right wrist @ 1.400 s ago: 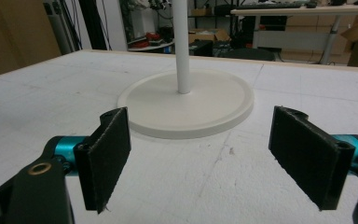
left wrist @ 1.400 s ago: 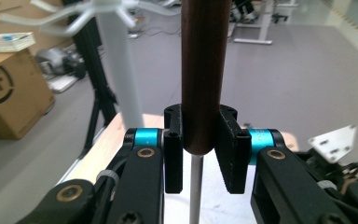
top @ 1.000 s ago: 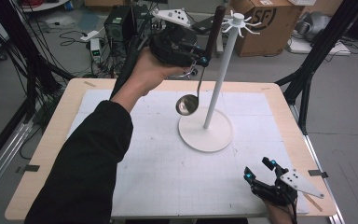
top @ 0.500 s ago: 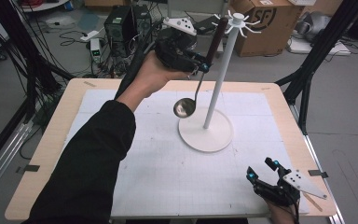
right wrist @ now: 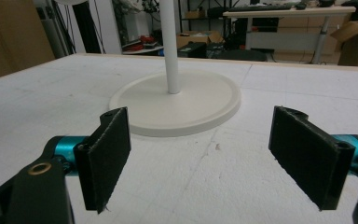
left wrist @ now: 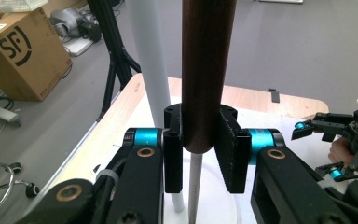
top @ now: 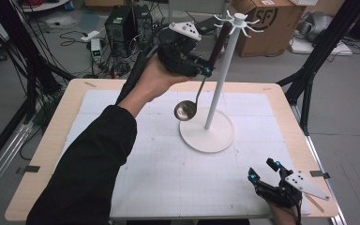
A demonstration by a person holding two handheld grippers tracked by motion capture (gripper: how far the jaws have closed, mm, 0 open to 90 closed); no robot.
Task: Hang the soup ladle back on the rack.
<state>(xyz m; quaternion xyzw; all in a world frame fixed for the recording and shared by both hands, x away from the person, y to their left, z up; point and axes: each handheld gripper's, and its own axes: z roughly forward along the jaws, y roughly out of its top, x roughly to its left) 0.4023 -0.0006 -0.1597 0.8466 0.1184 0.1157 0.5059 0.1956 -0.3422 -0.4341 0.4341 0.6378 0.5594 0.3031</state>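
Observation:
A ladle with a dark brown handle (top: pixel 218 44) and a steel bowl (top: pixel 185 110) hangs in the air beside the white stand's pole (top: pixel 222 77). My left gripper (top: pixel 201 70) is shut on the handle, whose top reaches up near the hooks (top: pixel 236 21). The left gripper view has both pads clamping the brown handle (left wrist: pixel 207 74), with the thin steel shaft (left wrist: pixel 195 186) below and the white pole (left wrist: pixel 154 70) just behind. My right gripper (top: pixel 262 173) rests low at the table's front right corner, open and with nothing in it. Its pads (right wrist: pixel 107 156) face the stand's round base (right wrist: pixel 177 100).
The stand's base (top: pixel 208 136) sits on a white gridded mat (top: pixel 136 168) over the wooden table (top: pixel 51 140). Cardboard boxes (top: pixel 267 23), black tripod legs (top: pixel 309 79), cables and electronics crowd the floor behind the table.
The left hand has lifted the ladle slightly and brought its handle top closer to the hooks. The right gripper has stayed put.

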